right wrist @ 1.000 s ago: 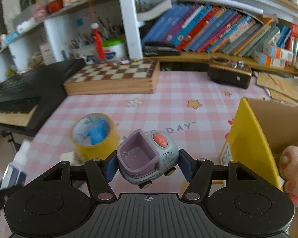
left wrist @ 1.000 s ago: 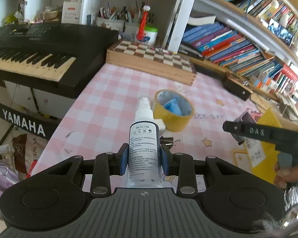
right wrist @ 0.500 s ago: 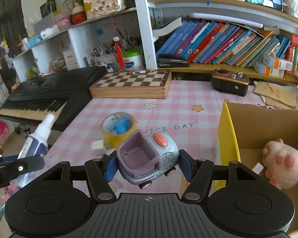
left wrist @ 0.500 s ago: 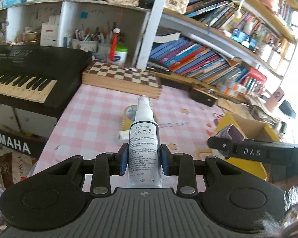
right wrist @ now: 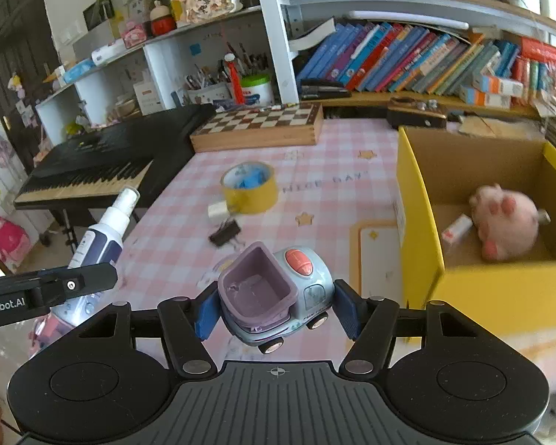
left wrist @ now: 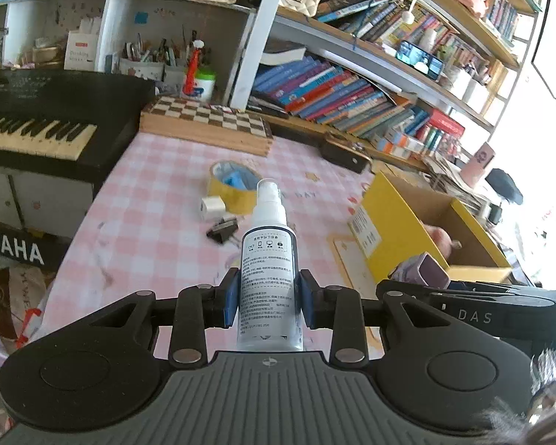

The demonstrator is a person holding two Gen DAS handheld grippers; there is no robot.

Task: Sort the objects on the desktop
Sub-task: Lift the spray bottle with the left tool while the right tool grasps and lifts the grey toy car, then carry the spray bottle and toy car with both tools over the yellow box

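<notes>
My left gripper (left wrist: 267,296) is shut on a white spray bottle (left wrist: 268,259) that stands upright between its blue pads, above the near edge of the pink checked table (left wrist: 159,200). My right gripper (right wrist: 276,313) is shut on a grey and purple toy car (right wrist: 274,293), held over the table just left of the yellow cardboard box (right wrist: 419,230). Inside the box lie a pink plush toy (right wrist: 504,222) and a small white tube (right wrist: 456,228). The spray bottle (right wrist: 103,237) also shows at the left of the right wrist view. On the table rest a yellow tape roll (right wrist: 250,187), a white cube (right wrist: 218,211) and a black binder clip (right wrist: 224,233).
A wooden chessboard box (right wrist: 259,126) lies at the table's far side, a black keyboard (right wrist: 92,163) stands off the left edge, and a dark brown case (right wrist: 415,115) sits behind the yellow box. Shelves of books (left wrist: 333,92) and pen holders line the back.
Both grippers have pulled back and risen with their loads, drifting right. The yellow box and the plush toy inside it have come fully into view.
</notes>
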